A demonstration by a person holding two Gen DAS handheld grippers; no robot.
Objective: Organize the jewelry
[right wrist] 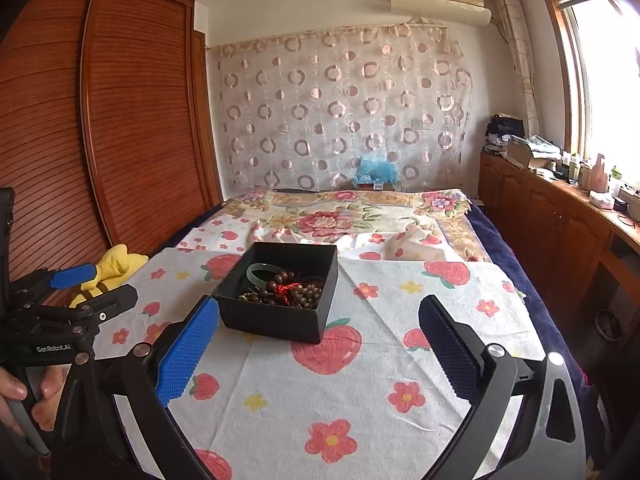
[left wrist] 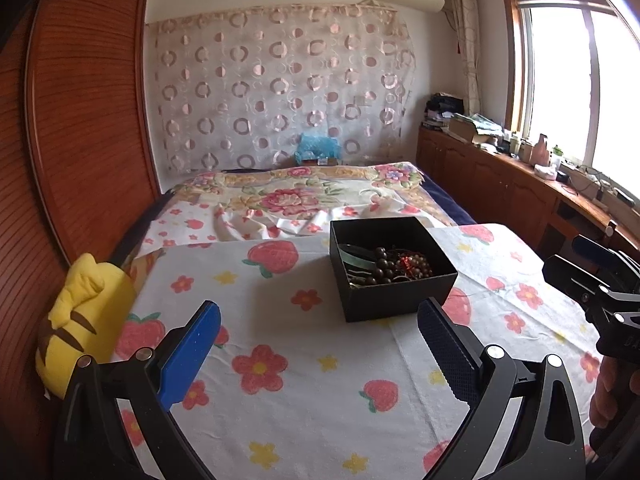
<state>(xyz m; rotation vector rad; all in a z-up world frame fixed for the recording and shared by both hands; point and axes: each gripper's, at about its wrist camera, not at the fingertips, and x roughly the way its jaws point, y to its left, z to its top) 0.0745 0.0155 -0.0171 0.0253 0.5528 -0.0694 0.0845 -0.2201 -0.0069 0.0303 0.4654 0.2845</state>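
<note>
- Now both tongs, left (left wrist: 318, 334) and right (right wrist: 319, 332), gape wide, empty, near the square black cardboard box (left wrist: 390, 268)
- Beads (right wrist: 298, 290) inside; judged done; withdraw without nudging the box

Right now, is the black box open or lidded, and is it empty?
Open, not empty. The black box has no lid on; dark wooden beads and a green bangle lie inside it.

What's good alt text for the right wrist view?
An open black box of dark bead bracelets and a green bangle sits on a strawberry-print cloth on a bed. The right gripper is open and empty just short of it, and the left gripper is at the left edge, also open.
</note>
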